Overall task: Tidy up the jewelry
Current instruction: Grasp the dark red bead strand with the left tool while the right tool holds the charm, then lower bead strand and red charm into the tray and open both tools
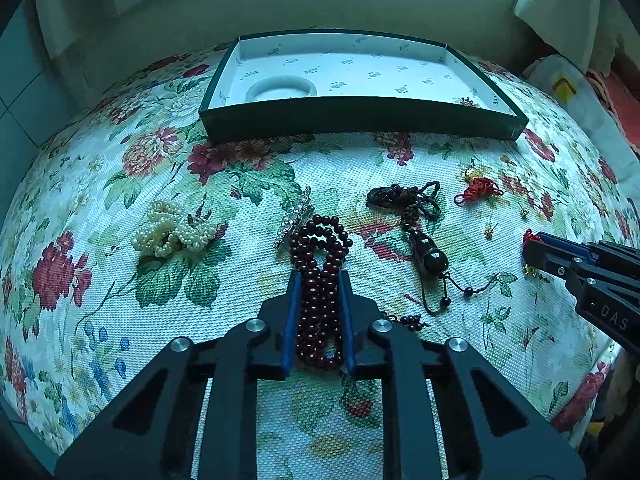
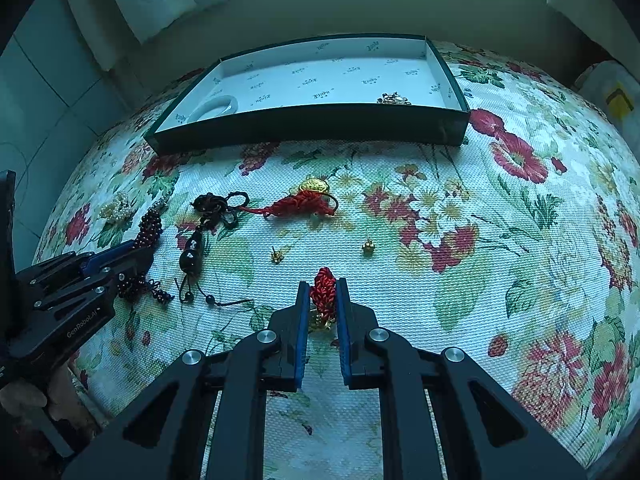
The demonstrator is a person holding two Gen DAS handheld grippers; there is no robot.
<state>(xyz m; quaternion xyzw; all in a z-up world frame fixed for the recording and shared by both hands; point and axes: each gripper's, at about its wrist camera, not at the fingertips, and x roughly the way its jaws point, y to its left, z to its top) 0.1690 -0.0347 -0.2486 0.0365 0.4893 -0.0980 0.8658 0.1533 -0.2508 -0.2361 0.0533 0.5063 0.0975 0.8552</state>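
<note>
Both grippers loaded: left gripper [image 1: 319, 280] clamped on the dark red bead bracelet [image 1: 320, 264], right gripper [image 2: 323, 286] pinching the red knotted charm [image 2: 323, 288], each low over the floral tabletop [image 1: 120, 320]. Green box [image 1: 360, 118] at the far edge is the drop, white bangle [image 1: 280, 89] already inside.

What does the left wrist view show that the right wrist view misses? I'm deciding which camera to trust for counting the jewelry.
Only the left wrist view shows the silver brooch clearly and the pearl cluster in full; the right view catches only a glimpse of pearls.

Only the right wrist view shows two small gold earrings clearly and the red knot pinched in the right claw.

Both show the green box, the white bangle in it, the black pendant cord, the loose red knot charm, and the dark red beads gripped by the left claw.
</note>
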